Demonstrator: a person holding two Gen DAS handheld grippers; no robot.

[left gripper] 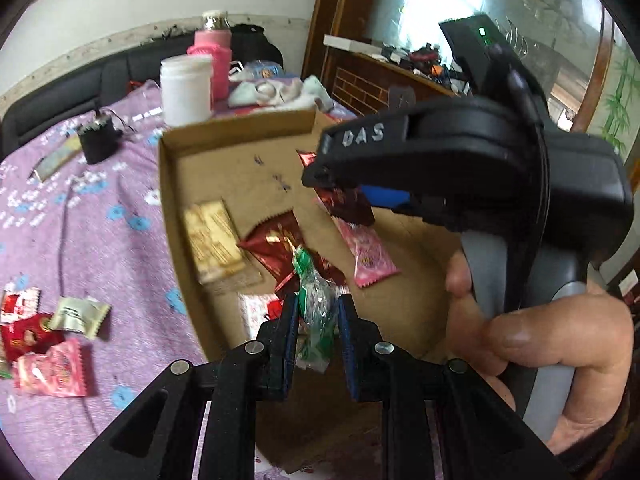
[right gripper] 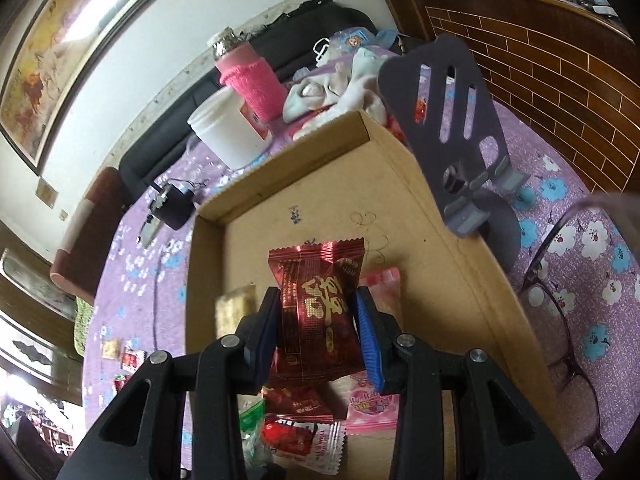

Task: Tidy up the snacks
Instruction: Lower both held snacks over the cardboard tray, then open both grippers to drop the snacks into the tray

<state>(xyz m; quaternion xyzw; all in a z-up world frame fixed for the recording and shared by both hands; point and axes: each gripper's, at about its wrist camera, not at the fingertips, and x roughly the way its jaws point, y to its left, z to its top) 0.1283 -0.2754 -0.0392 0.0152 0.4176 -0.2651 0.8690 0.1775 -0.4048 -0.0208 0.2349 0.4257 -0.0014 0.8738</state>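
A shallow cardboard box (left gripper: 224,148) (right gripper: 404,168) lies on a purple flowered cloth. My left gripper (left gripper: 318,308) is shut on a green and clear candy wrapper (left gripper: 316,300), held over the box's near end. My right gripper (right gripper: 318,312) is shut on a dark red foil snack packet (right gripper: 320,304) above the box; it shows in the left wrist view as the black tool (left gripper: 460,160) gripping that packet (left gripper: 348,204). In the box lie a beige cracker pack (left gripper: 214,236), a red packet (left gripper: 276,248) and a pink packet (left gripper: 370,254).
Loose snacks (left gripper: 48,344) lie on the cloth left of the box. A white jar (left gripper: 186,90), a pink-sleeved bottle (left gripper: 214,56) and a small black device (left gripper: 98,140) stand behind it. Eyeglasses (right gripper: 560,320) rest right of the box. A hand (left gripper: 560,332) grips the right tool's handle.
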